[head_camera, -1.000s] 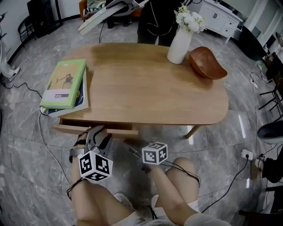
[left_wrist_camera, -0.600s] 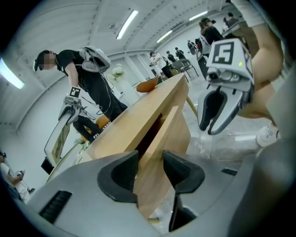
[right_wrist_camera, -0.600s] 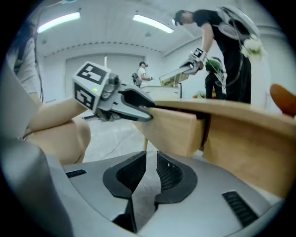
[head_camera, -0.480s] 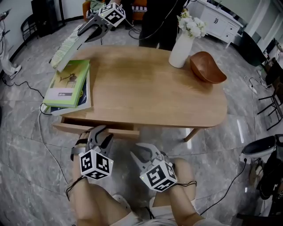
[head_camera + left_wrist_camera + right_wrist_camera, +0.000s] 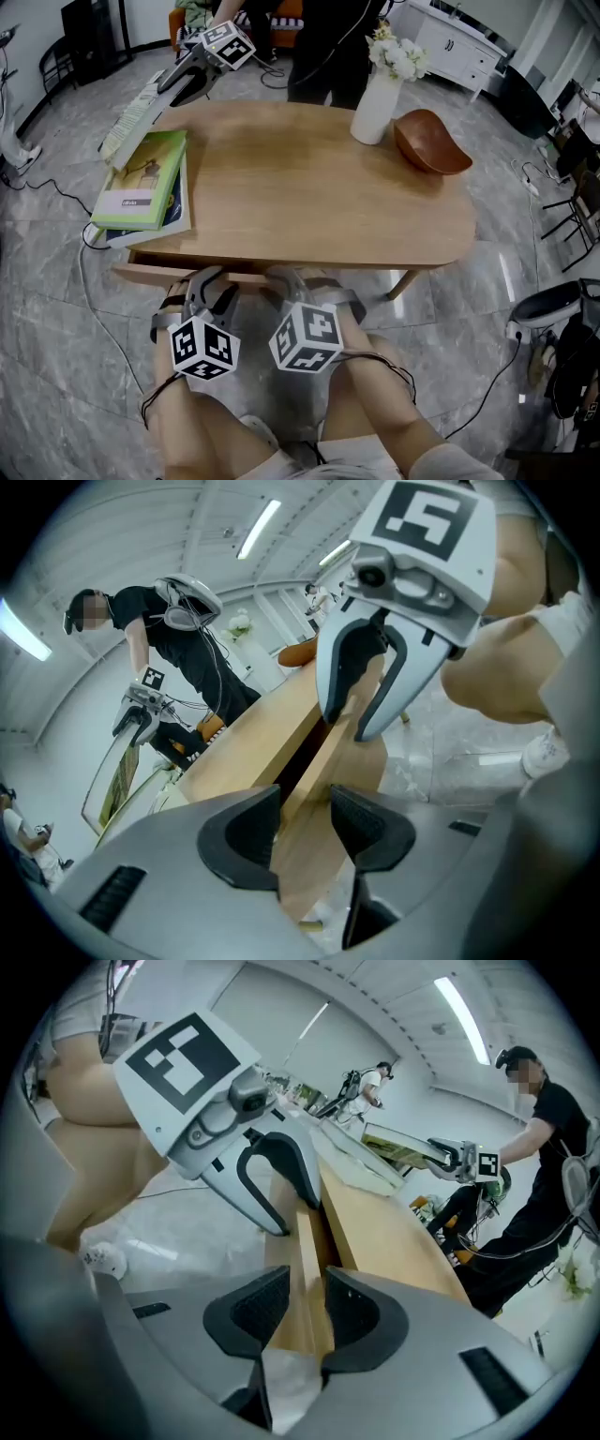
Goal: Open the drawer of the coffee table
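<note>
The wooden coffee table [image 5: 309, 197] has a drawer whose front [image 5: 150, 274] stands a little way out at its near left side. My left gripper [image 5: 211, 279] is shut on the top edge of that drawer front [image 5: 309, 761], with the board pinched between its dark pads [image 5: 251, 834]. My right gripper [image 5: 298, 279] is beside it to the right. Its jaws have just been opening and straddle the same board [image 5: 307, 1241] without clearly pressing on it. Each gripper shows in the other's view: right gripper [image 5: 345, 728], left gripper [image 5: 298, 1218].
Two stacked books [image 5: 141, 183] lie on the table's left end; a white vase of flowers [image 5: 375, 98] and a brown bowl [image 5: 429, 142] stand far right. Another person's gripper [image 5: 202, 66] holds a book at the far left corner. Cables cross the floor; my knees are below.
My right gripper has risen from between my knees, rolled over and come to the drawer front beside the left one. The other person's gripper has come down toward the table's far left corner.
</note>
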`<state>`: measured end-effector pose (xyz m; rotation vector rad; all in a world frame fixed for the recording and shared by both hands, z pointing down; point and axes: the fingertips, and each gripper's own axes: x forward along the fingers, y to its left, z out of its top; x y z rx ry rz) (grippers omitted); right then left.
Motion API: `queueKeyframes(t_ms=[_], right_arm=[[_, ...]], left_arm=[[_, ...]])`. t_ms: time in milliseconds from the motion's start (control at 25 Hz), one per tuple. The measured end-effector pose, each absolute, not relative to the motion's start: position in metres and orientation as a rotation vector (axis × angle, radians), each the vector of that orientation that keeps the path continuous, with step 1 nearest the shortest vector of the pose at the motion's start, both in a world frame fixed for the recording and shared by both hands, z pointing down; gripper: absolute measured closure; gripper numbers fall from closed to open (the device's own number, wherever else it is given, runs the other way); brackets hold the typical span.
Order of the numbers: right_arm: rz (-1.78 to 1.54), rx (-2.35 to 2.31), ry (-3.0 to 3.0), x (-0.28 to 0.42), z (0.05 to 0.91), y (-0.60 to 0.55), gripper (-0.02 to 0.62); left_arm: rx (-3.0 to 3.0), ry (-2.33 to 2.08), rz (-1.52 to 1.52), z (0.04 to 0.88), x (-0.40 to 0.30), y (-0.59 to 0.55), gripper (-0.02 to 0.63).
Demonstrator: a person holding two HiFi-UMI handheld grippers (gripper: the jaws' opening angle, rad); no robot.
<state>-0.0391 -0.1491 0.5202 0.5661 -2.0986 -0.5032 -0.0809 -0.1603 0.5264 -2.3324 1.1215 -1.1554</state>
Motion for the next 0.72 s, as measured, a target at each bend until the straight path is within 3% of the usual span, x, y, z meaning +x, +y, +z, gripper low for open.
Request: queueKeyframes(t_ms=[720], right_arm=[[-0.423, 0.536, -2.104, -0.039, 0.524, -0.137, 0.495]], left_arm=[[-2.367, 1.105, -1.174, 0.525, -0.077, -0.144, 0.436]])
